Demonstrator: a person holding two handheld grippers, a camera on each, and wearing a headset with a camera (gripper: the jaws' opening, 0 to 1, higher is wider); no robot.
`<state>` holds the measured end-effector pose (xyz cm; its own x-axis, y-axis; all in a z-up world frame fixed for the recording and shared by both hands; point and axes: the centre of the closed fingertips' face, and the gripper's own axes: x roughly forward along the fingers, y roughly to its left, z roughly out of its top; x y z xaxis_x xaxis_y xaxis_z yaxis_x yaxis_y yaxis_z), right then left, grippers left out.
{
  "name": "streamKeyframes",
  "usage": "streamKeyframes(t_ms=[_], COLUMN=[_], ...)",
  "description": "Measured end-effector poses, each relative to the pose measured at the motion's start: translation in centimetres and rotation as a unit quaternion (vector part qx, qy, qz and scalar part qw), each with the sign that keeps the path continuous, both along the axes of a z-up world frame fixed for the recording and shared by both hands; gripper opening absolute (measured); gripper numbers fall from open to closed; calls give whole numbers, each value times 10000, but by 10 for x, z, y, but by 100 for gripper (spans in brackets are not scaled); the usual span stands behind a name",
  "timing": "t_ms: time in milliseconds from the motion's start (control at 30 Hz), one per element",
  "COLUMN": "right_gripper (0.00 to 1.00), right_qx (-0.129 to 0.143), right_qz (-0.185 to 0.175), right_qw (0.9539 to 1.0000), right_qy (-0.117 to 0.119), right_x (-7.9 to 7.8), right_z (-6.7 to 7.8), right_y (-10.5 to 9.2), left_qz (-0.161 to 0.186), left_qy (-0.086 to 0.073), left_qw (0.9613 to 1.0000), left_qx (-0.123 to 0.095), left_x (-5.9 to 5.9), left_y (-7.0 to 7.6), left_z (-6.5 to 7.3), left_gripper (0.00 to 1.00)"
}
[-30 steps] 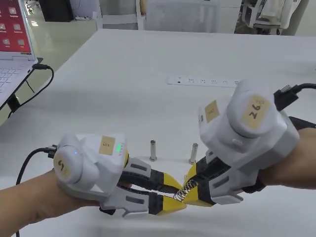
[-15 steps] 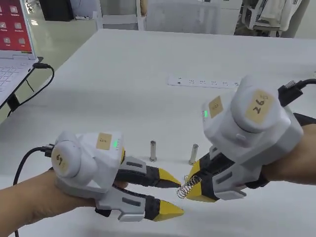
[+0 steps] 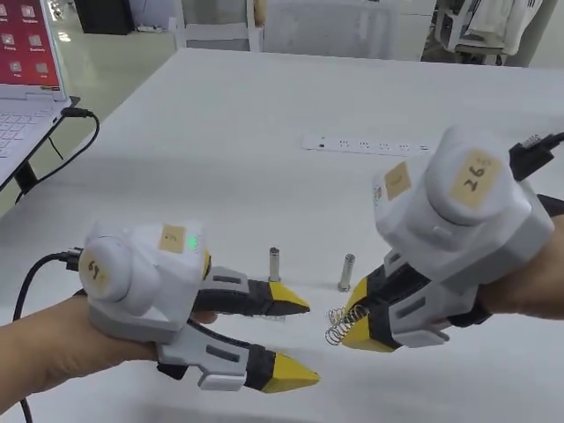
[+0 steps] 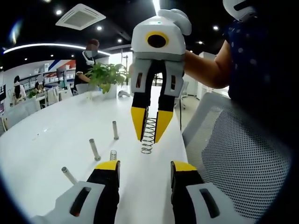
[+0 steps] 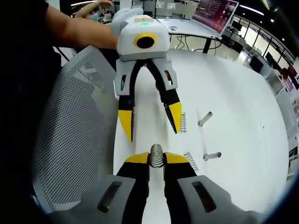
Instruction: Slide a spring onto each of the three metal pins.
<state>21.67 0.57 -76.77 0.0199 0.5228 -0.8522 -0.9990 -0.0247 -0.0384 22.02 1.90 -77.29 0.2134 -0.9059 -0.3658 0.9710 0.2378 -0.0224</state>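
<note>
Short upright steel pins (image 3: 274, 263) stand just past the tips, open lane between them. White worktop (image 3: 220, 132) bare beyond, up to flat white power strip (image 3: 370, 145). Silver open laptop (image 3: 22, 75) sits off the left edge. Left gripper (image 3: 310, 344), jaws spread, faces right gripper (image 3: 350, 331); its clamped coiled wire spring (image 3: 342, 319) juts into the narrow gap.

So the left gripper (image 3: 307, 344) isn't pinched shut anymore. A second ago its jaws were closed right up against the spring (image 3: 342, 321), tip to tip with the right gripper (image 3: 356, 326). Now they're spread wide and pulled back, there's a clear gap, and the spring sits in the right gripper's jaws alone.
</note>
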Motion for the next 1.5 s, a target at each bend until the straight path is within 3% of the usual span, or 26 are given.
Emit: streamKeyframes(t_ms=[967, 1000, 1033, 1067, 1100, 1133, 1167, 1200, 1233, 1267, 1500], right_gripper=[8, 8, 8, 8, 8, 8, 8, 8, 8, 8, 8], right_qx=[-38, -44, -47, -59, -61, -63, -61, -63, -69, -70, -77], right_qz=[-152, -161, -166, -173, -176, -180, -182, -187, -190, -192, -193], right_qw=[9999, 9999, 9998, 9998, 9998, 9998, 9998, 9998, 9998, 9998, 9998], right_qy=[-49, -44, -48, -50, -50, -52, -58, -55, -56, -60, -76], right_x=[11, 11, 11, 12, 12, 12, 13, 13, 13, 13, 12], right_z=[4, 4, 5, 5, 5, 5, 6, 6, 6, 6, 8], right_y=[-13, -14, -14, -15, -15, -16, -16, -16, -16, -16, -16], left_qz=[804, 836, 855, 862, 903, 916, 865, 842, 911, 984, 1083], left_qy=[-63, -30, 107, 375, 321, 74, -294, -471, -214, -97, -211], left_qw=[9967, 9964, 9961, 9955, 9954, 9957, 9957, 9949, 9952, 9946, 9937], left_qx=[-126, -151, -179, -64, -67, -72, -166, -283, -280, -302, -209], left_x=[14, 14, 12, 9, 11, 14, 17, 17, 14, 16, 21], left_y=[34, 35, 36, 39, 40, 41, 41, 40, 42, 43, 49], left_z=[0, 0, -1, -7, -7, -5, 2, 7, 5, 4, 2], left_gripper=[64, 63, 60, 57, 55, 55, 55, 55, 56, 57, 64])
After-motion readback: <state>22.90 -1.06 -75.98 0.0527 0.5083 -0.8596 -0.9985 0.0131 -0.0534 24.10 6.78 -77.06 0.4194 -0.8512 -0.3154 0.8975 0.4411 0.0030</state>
